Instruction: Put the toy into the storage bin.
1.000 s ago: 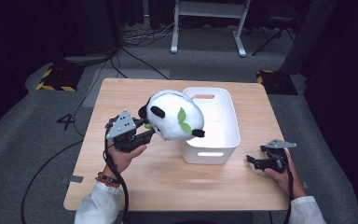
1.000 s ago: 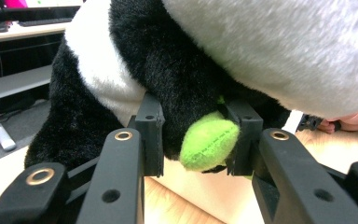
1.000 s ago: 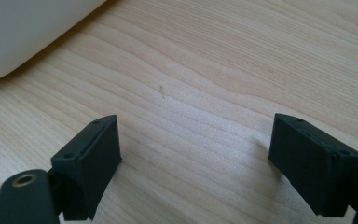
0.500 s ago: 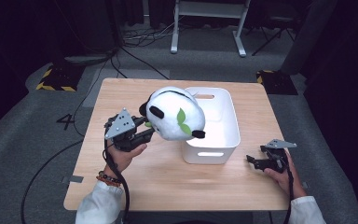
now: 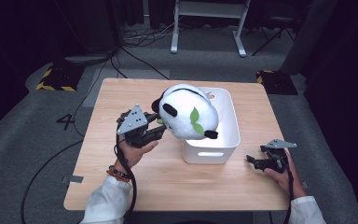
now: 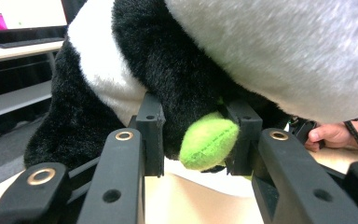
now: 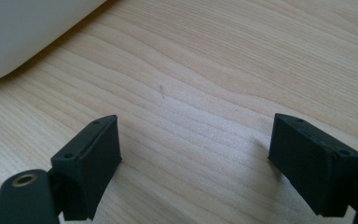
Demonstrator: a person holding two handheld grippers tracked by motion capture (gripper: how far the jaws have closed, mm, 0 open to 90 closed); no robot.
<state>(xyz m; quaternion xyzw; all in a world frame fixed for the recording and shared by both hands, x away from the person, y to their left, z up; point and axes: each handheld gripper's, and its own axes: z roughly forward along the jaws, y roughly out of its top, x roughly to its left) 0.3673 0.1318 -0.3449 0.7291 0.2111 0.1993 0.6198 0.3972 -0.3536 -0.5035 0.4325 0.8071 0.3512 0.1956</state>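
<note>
Little shifts since a second ago: the soft black-and-white panda plush hangs over the white plastic bin at table centre. Left gripper clamps its black limb; right gripper, at four o'clock, rests open. Lower it centred before unclamping.

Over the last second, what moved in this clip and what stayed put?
The left gripper has carried the panda plush slightly right and forward, so more of it hangs over the white bin; its fingers stay clamped on the plush's black part beside a green tab. The right gripper stays open and low over the table, and the bin has not shifted.
</note>
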